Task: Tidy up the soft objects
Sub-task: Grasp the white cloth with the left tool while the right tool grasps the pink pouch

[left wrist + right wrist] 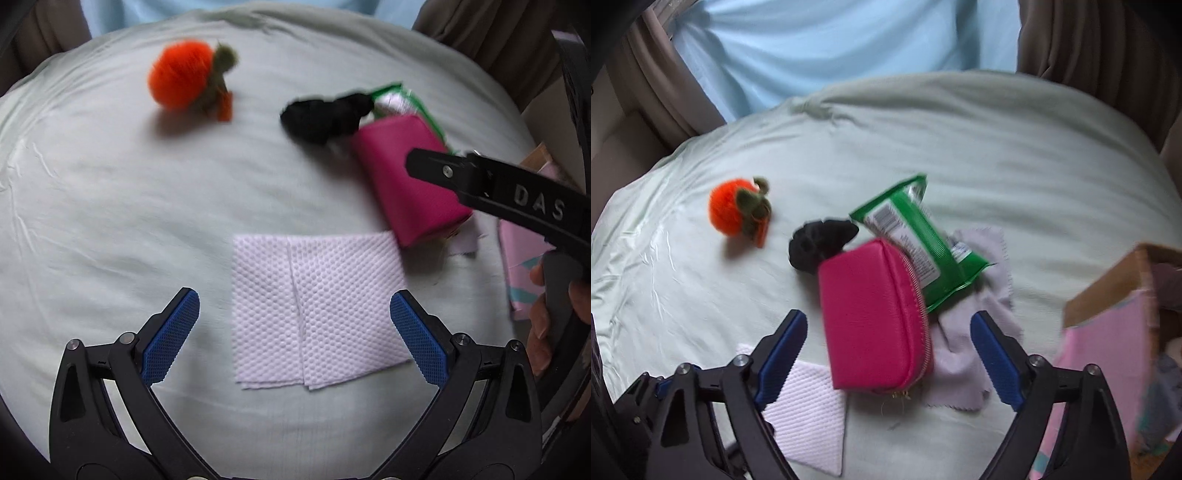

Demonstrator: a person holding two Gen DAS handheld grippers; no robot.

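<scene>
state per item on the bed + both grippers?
left gripper: jaws open, over the tissue, holding nothing
right gripper: jaws open, straddling the pouch, pads not on it
white tissue: folded, lying flat
pink pouch: zipped shut, lying on the grey cloth
green packet: propped tilted against the pouch
grey cloth: crumpled under pouch and packet
black scrunchie: bunched, touching the pouch
orange plush: lying apart

Bedroom: sheeted bed (997, 147), curtains (1089, 40).
</scene>
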